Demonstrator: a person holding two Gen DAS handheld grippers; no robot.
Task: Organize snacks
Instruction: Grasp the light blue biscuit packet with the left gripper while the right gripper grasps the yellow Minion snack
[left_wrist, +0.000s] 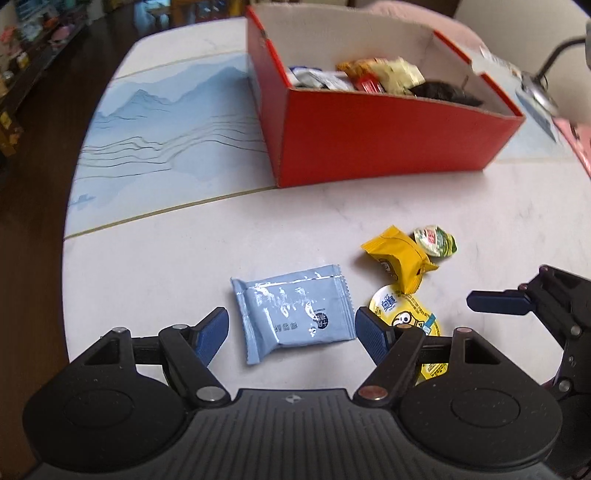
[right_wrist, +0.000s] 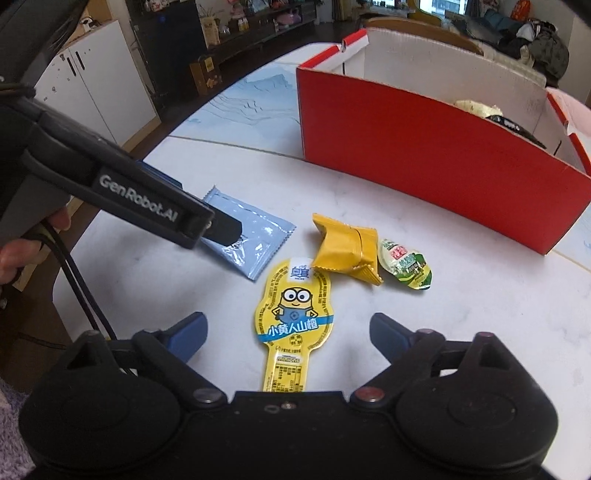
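Snacks lie loose on your white tabletop (left_wrist: 155, 258) in front of the red box (left_wrist: 388, 136), which already holds several wrapped packets. Your left gripper (left_wrist: 291, 328) has its jaws released and spread to either side of the pale blue packet (left_wrist: 295, 314), which lies flat between the blue pads without either pad clearly touching it. Your right gripper (right_wrist: 288, 332) is also released, its jaws wide on both sides of the yellow Minion-printed snack (right_wrist: 293, 314), flat on the tabletop. Just beyond that sit the folded yellow wrapper (right_wrist: 347, 249) and, beside it, the small green-and-white packet (right_wrist: 406, 264), both between you and the box.
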